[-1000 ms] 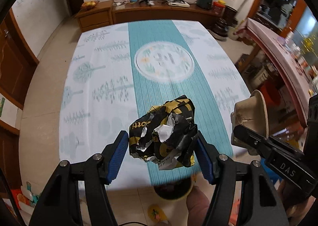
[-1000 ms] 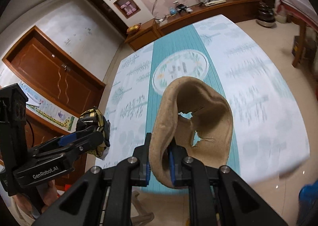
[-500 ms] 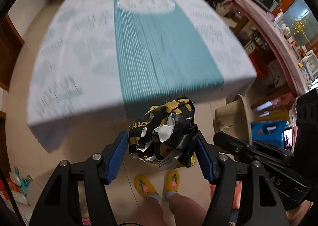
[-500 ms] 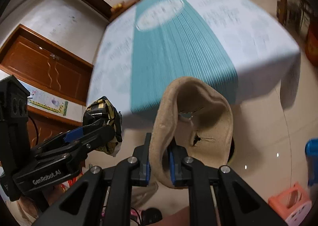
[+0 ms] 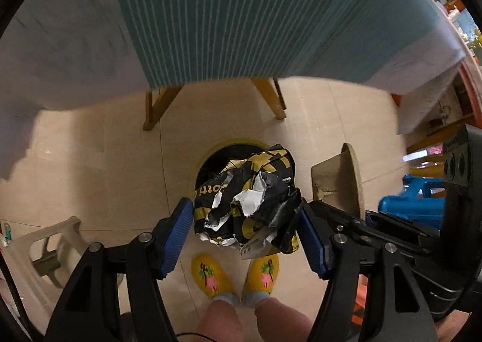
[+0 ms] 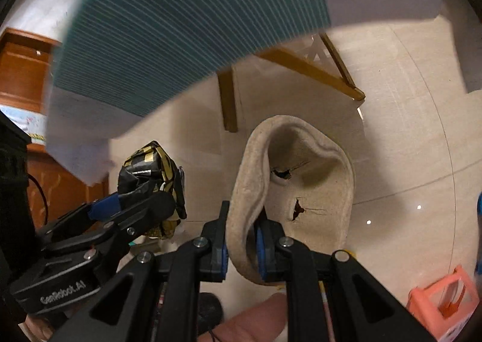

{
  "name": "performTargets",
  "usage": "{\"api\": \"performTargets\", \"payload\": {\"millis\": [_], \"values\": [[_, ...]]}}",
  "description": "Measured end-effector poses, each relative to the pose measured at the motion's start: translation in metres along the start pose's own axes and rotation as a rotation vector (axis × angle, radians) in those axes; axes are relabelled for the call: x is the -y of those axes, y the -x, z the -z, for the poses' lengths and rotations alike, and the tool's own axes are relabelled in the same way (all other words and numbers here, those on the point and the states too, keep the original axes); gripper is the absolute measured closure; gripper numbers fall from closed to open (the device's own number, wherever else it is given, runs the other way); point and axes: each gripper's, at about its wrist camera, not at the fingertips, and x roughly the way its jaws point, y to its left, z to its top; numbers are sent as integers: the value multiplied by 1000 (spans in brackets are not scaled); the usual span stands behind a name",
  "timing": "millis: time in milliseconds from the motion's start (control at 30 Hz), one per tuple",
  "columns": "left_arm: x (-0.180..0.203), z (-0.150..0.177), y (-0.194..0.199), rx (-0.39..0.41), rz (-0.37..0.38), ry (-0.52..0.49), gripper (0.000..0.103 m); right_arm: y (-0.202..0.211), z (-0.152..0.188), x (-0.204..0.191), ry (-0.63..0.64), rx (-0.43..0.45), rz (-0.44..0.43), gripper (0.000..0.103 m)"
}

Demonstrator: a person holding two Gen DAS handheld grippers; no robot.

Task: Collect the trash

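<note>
Clamping a crumpled black-and-yellow wrapper (image 5: 247, 200) between its blue pads (image 5: 176, 233), the left gripper (image 5: 245, 232) hangs over the floor, with the wrapper bulging forward past the fingertips. Directly beyond and below the wrapper sits a yellow-rimmed bin (image 5: 211, 158) with a dark inside, partly hidden by it. Just to the right, the right gripper (image 6: 241, 247) is pinched tight on the rim of a torn tan bowl (image 6: 301, 188), which stands on edge with its cracked hollow facing away from the wrapper. From that side the left gripper (image 6: 135, 206) and wrapper (image 6: 150, 170) show close at the left. Under both tools are the person's yellow slippers (image 5: 235, 274). Farther ahead a table's teal-striped cloth (image 5: 256, 10) overhangs wooden legs (image 5: 156, 107). A blue stool (image 5: 412, 206) lies off to the right and a beige one (image 5: 42, 251) to the left.
</note>
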Motion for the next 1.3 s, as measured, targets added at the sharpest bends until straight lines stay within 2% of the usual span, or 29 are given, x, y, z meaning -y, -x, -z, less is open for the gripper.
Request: {"api": "performTargets", "payload": {"millis": [233, 300, 333, 367, 400, 433, 567, 800, 1000, 1300], "values": [[-24, 13, -71, 6, 30, 39, 30, -78, -6, 34, 64, -7, 30, 86], [-28, 14, -86, -6, 30, 32, 28, -95, -6, 41, 71, -16, 51, 78], [-29, 15, -91, -9, 23, 29, 27, -100, -6, 43, 70, -18, 51, 68], [-31, 16, -95, -11, 15, 28, 21, -104, -7, 44, 68, -17, 54, 62], [-33, 15, -99, -14, 7, 30, 12, -109, -6, 46, 71, -14, 57, 60], [-35, 16, -101, -12, 2, 34, 8, -111, -5, 47, 75, -14, 57, 58], [-44, 15, -104, 6, -8, 54, 4, -112, -2, 46, 111, 7, 96, 40], [-45, 18, -78, 96, -25, 56, 4, -92, 4, 26, 220, 89, 204, 40], [-45, 23, -49, 151, -43, 71, 4, -72, 9, 9, 251, 136, 231, 37], [-43, 23, 8, 179, -56, 95, 4, -31, 5, -8, 237, 168, 256, 35]]}}
